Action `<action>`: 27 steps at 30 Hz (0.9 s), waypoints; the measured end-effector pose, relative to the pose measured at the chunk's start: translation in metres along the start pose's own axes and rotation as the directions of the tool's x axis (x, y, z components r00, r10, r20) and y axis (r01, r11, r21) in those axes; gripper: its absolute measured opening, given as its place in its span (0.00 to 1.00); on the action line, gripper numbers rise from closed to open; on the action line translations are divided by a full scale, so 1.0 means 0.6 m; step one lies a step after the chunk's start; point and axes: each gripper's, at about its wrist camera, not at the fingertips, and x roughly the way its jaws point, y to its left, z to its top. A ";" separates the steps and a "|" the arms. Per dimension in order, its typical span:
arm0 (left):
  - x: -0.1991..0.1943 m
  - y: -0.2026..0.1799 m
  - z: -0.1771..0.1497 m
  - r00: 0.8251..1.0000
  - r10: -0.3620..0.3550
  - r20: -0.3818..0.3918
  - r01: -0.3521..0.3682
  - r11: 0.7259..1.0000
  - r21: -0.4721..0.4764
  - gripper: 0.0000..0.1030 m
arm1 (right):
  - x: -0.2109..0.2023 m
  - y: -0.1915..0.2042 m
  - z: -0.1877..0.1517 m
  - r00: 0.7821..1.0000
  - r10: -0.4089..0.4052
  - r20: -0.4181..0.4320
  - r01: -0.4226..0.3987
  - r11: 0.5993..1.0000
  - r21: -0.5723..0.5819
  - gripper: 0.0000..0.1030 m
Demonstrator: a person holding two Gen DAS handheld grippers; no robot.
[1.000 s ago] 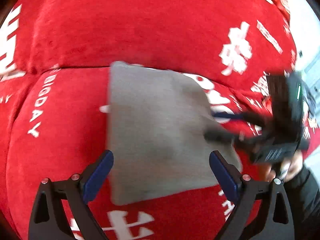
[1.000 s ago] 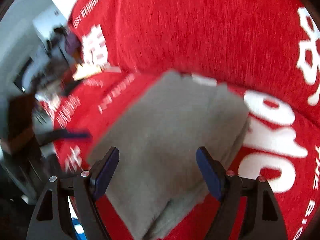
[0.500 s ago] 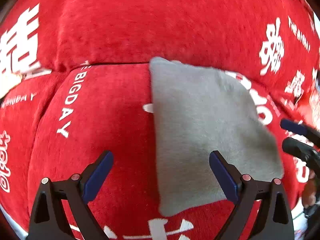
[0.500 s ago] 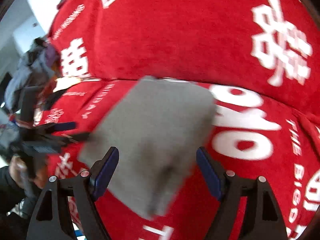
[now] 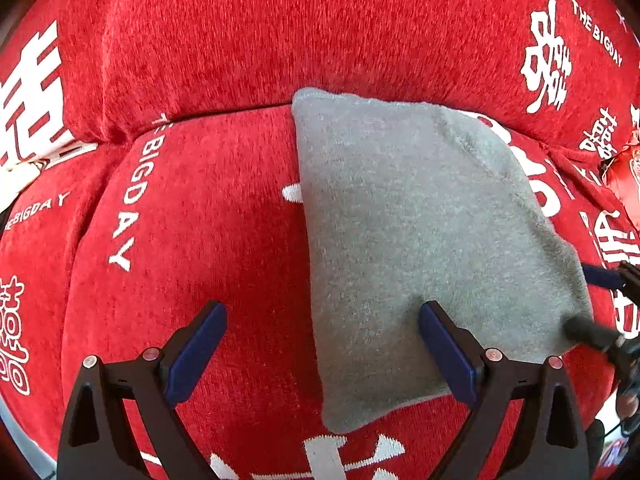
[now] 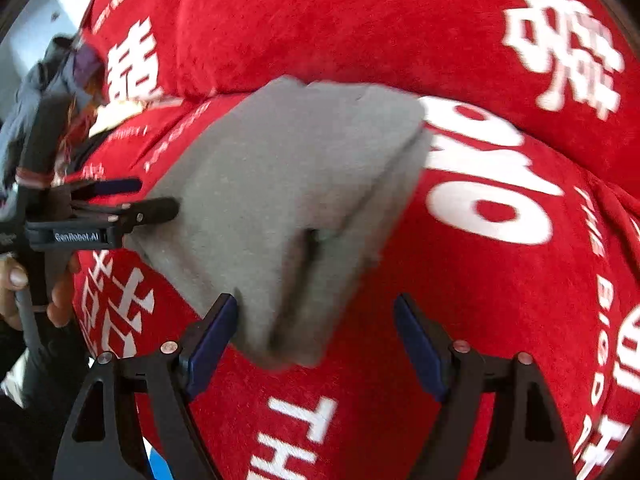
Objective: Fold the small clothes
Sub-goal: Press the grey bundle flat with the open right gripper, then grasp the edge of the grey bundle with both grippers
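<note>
A folded grey cloth (image 5: 416, 240) lies flat on the seat of a red sofa; it also shows in the right wrist view (image 6: 288, 200), where stacked layers show at its near edge. My left gripper (image 5: 322, 344) is open and empty above the cloth's left near edge. My right gripper (image 6: 316, 340) is open and empty, hovering over the cloth's near corner. In the left wrist view the right gripper's fingers (image 5: 592, 332) reach in at the cloth's right edge. In the right wrist view the left gripper (image 6: 148, 200) sits at the cloth's left edge.
The red sofa cover (image 5: 200, 220) with white lettering spreads under everything, and its backrest (image 5: 280, 32) rises behind the cloth. A heap of dark clothes (image 6: 52, 80) lies at the sofa's far left end. A hand (image 6: 24, 284) holds the left gripper's handle.
Both grippers have drawn apart and back from the cloth's middle. The left view has swung left, so the cloth now sits right of centre. The cloth itself stays folded in place.
</note>
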 end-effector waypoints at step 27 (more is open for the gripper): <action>0.138 0.008 0.139 0.924 -0.357 -0.140 0.334 0.929 -0.160 0.57 | 0.146 -0.055 0.143 0.991 0.133 -0.026 -0.119 0.941 0.316 0.45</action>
